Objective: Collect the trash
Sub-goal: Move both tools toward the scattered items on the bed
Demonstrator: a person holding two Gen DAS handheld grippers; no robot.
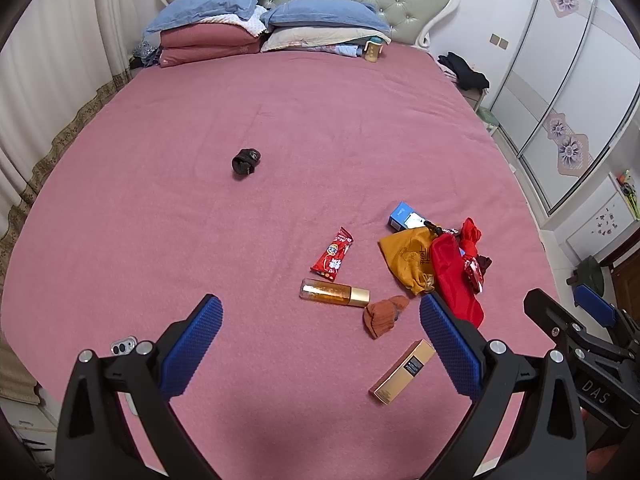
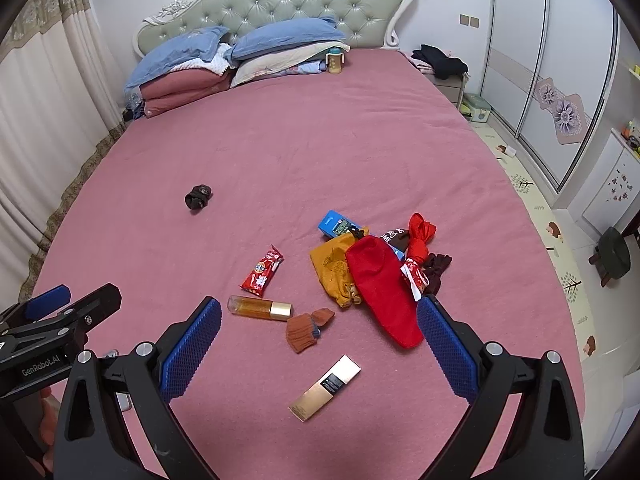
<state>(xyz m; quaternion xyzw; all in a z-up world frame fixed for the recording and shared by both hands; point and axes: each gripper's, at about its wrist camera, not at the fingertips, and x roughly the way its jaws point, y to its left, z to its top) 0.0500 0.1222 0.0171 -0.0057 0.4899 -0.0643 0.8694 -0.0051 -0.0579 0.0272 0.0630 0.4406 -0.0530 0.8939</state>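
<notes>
Loose items lie on the pink bed (image 1: 280,128) (image 2: 300,140). A red snack wrapper (image 1: 333,255) (image 2: 262,271) sits just beyond an amber bottle with a gold cap (image 1: 334,293) (image 2: 259,306). A gold box (image 1: 402,372) (image 2: 325,388) lies nearest me, beside a brown sock (image 1: 384,315) (image 2: 308,329). To the right is a heap: yellow pouch (image 1: 404,258) (image 2: 331,270), red pouch (image 1: 454,276) (image 2: 382,284), blue box (image 1: 402,216) (image 2: 338,225). My left gripper (image 1: 320,320) and right gripper (image 2: 319,320) hover open and empty above the near bed.
A black balled sock (image 1: 245,159) (image 2: 197,197) lies alone mid-bed. Pillows (image 1: 224,28) and a toddler cup (image 1: 372,50) sit by the headboard. A phone (image 1: 124,347) lies near the left edge. A wardrobe (image 2: 540,60), dark clothes on a nightstand (image 2: 440,62) and a stool (image 2: 612,258) stand right.
</notes>
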